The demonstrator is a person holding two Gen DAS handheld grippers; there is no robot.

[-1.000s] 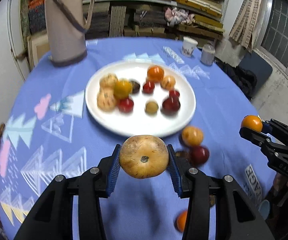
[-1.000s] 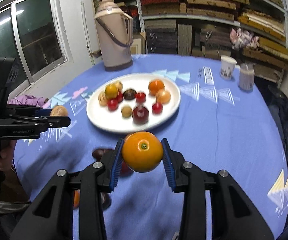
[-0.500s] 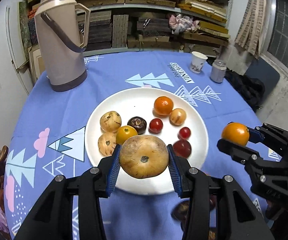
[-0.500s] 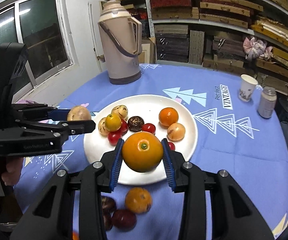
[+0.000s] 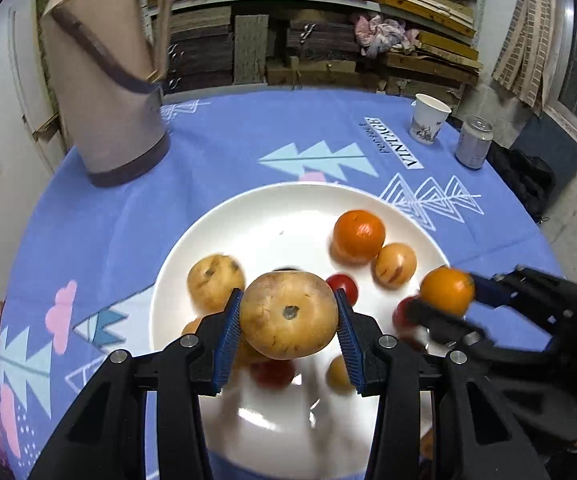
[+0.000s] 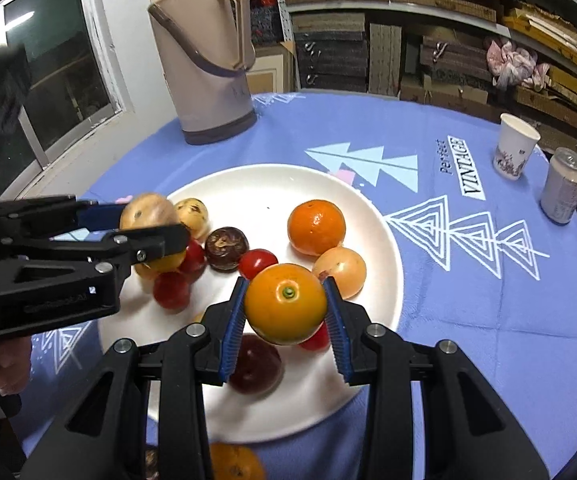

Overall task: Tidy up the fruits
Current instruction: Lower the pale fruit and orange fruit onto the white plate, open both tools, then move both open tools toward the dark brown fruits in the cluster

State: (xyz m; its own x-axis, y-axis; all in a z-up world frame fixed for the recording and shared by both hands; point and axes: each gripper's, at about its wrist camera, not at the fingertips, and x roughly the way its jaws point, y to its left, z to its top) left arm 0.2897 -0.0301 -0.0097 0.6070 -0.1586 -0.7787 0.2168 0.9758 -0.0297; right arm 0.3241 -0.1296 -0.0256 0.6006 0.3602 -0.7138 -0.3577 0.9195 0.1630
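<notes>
Both grippers above the round white ceramic plate [image 6: 384, 240].
Left gripper [image 5: 288, 322] clamps a speckled tan fruit [image 5: 288, 320]; right gripper [image 6: 286, 304] (blue-padded) clamps a smooth orange fruit [image 6: 285, 303].

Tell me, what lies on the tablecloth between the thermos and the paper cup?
Nothing: between thermos and paper cup, right wrist view shows only printed tablecloth.
</notes>
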